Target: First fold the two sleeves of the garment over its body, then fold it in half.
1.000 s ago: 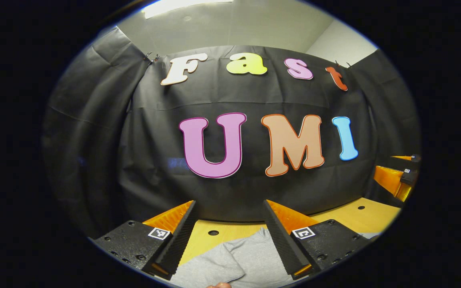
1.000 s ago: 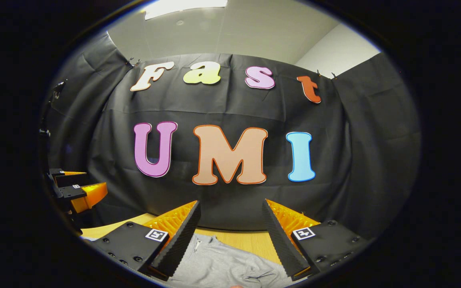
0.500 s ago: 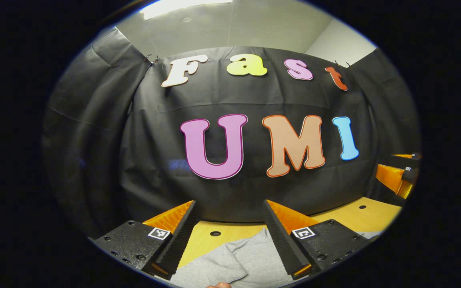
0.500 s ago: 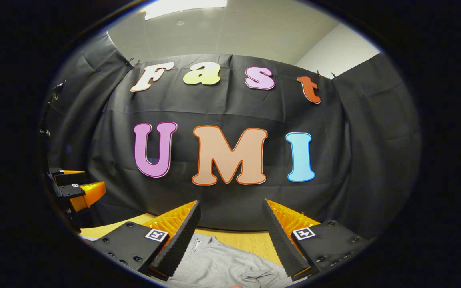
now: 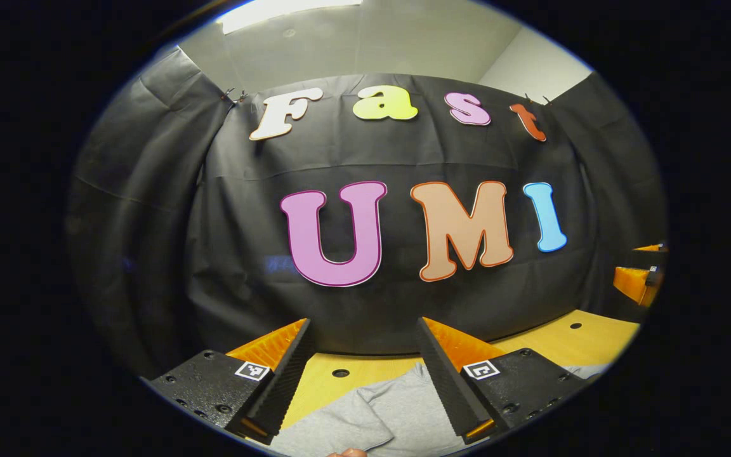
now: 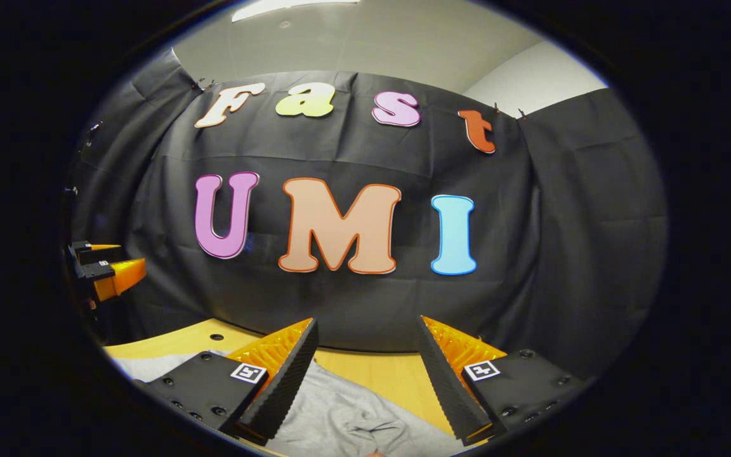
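left gripper view first: the left tool (image 5: 363, 374) sits at the bottom of the frame with its two black ribbed fingers (image 5: 282, 387) spread wide, nothing pinched between them. in the gap, low centre, you can see the grey garment (image 5: 372, 416) lying on the wooden desk (image 5: 578, 339), with a rounded fold edge showing at bottom centre. a small bit of a fingertip (image 5: 346, 452) pokes in at the very bottom edge. far right of that frame, mid height, the other tool's orange and black parts peek in, too cut off to tell how it stands from there.

right gripper view: at the far left, mid height, the left tool (image 6: 102, 270) shows again, small, held above the desk (image 6: 391, 374). bottom centre is the right tool (image 6: 365, 374), fingers (image 6: 451, 387) also wide apart and gripping nothing. the grey garment (image 6: 346, 422) spreads across the bottom from lower left to between the fingers, rumpled with some creases near the bottom centre. both tools hang a little above the fabric, and i can't tell if any finger actually touches it.
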`<state>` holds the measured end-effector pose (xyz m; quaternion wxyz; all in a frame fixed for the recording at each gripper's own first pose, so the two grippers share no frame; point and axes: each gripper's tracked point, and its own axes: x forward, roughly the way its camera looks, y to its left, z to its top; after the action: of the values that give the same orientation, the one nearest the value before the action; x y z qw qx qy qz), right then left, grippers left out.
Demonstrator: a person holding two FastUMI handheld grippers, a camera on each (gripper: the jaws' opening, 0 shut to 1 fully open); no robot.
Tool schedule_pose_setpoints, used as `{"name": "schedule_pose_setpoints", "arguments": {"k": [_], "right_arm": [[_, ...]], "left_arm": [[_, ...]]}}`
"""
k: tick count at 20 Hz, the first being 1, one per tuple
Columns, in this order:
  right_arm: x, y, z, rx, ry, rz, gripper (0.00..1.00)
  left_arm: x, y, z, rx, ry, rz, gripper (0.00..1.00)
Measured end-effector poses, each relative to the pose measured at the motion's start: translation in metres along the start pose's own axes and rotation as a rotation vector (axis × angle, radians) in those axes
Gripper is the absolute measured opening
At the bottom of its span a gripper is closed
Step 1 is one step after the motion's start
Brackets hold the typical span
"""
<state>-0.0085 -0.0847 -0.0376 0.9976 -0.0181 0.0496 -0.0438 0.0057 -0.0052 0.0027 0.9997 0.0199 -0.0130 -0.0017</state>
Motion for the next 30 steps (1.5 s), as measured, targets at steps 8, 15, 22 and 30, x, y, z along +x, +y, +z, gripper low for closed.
{"name": "schedule_pose_setpoints", "arguments": {"k": [8, 15, 22, 30], "right_arm": [[-0.007, -0.060, -0.042, -0.068, 0.107, -0.056, 0.97], [-0.032, -0.110, -0.087, -0.149, 0.233, -0.084, 0.97], [-0.066, -0.162, -0.147, -0.151, 0.393, -0.151, 0.97], [-0.118, -0.185, -0.229, -0.106, 0.633, -0.152, 0.98]], "left_arm": [[0.007, -0.027, -0.002, -0.001, 0.005, -0.062, 0.94], [0.013, -0.034, -0.009, -0.011, 0.025, -0.069, 0.94], [0.017, -0.046, -0.017, -0.021, 0.040, -0.083, 0.94], [0.018, -0.063, -0.025, -0.036, 0.066, -0.104, 0.94]]}}
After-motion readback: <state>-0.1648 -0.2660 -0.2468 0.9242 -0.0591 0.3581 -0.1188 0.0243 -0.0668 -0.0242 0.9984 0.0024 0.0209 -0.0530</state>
